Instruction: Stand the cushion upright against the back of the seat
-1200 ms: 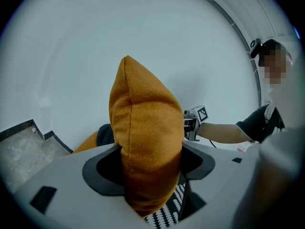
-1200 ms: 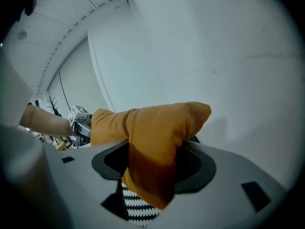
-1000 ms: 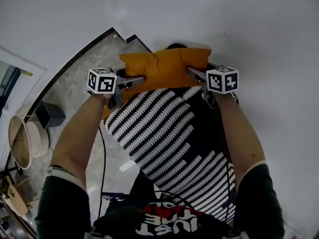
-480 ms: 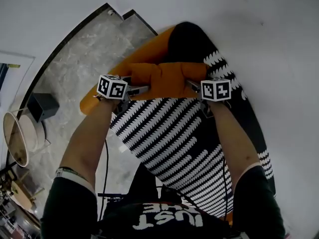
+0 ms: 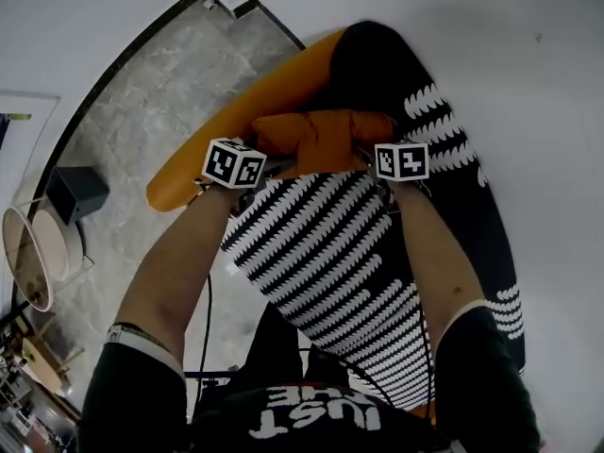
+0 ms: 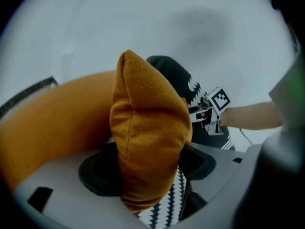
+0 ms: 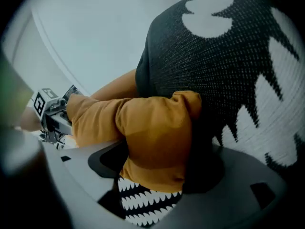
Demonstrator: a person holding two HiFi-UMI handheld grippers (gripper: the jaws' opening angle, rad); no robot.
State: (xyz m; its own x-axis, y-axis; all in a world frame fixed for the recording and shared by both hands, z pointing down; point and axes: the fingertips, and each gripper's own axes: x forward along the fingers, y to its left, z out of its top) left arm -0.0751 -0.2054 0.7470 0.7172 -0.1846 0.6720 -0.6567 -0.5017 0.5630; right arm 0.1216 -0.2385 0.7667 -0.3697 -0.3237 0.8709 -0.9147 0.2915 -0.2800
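An orange cushion point(image 5: 321, 140) hangs crosswise between my two grippers, low over a seat point(image 5: 321, 243) covered in black-and-white zigzag fabric. It is close in front of the seat's dark back point(image 5: 373, 64). An orange padded rim point(image 5: 236, 111) curves along the seat's left side. My left gripper point(image 5: 269, 161) is shut on the cushion's left end point(image 6: 147, 142). My right gripper point(image 5: 365, 154) has the right end point(image 7: 152, 137) between its jaws. These jaws are opening while the fabric still fills the gap. From each gripper view the other gripper shows at the cushion's far end.
Grey marble floor point(image 5: 123, 130) lies left of the seat, with a black box point(image 5: 75, 194) and a round pale basket point(image 5: 28, 262) on it. A dark cable point(image 5: 203, 319) hangs by the person's legs. White wall curves behind the seat.
Both grippers have come down with the cushion between them, from well above the seat to just over it. The cushion now sits close to the seat's back.
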